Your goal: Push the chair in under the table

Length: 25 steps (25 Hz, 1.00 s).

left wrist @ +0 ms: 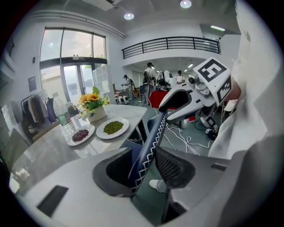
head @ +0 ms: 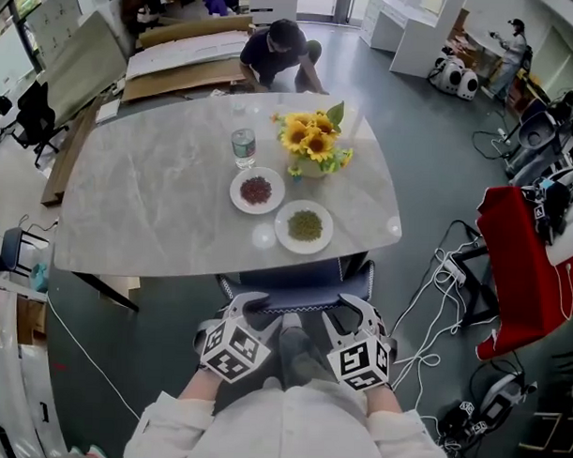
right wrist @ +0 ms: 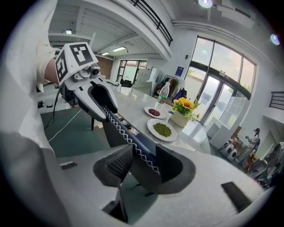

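Left claw (head: 251, 307) and right claw (head: 352, 308) each pinch the chair (head: 298, 291) at its top edge.

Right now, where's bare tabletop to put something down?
The left half of the table is bare, from the water bottle out to the left edge. A narrower strip is free along the right edge, past the sunflowers. Crowded: centre-right, where bottle, flowers, plate of red beans and plate of green beans cluster.

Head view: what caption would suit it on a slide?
From above: left claw and right claw grip the chair by its back, partly under the table.
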Motion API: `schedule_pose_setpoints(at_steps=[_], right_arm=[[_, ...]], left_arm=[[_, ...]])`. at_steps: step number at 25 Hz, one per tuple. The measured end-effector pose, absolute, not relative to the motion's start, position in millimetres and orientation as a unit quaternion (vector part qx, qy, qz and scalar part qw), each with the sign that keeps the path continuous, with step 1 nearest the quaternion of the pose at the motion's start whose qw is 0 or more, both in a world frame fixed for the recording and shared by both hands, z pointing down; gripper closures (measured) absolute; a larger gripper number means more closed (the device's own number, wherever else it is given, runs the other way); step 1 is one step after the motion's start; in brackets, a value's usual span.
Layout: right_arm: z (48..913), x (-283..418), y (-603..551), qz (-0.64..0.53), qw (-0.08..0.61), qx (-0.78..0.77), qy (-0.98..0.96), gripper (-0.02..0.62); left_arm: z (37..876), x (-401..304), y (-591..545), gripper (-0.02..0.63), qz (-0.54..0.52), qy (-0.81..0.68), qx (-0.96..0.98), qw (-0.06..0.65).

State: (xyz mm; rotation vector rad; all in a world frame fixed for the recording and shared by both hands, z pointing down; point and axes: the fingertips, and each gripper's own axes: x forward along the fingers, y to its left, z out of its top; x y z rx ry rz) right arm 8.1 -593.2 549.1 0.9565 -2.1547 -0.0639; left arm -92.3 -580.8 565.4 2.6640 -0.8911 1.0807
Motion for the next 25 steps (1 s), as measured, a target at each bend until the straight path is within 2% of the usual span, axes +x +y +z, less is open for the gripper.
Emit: schedule_pose_setpoints(at_steps=[25], right_arm=[[549.3, 7.4, -594.0, -0.033, 0.369, 0.371, -0.852, 0.468]], left_arm=[[565.9, -92.7, -581.1, 0.436, 0.358, -0.299, 0.881, 0.078]])
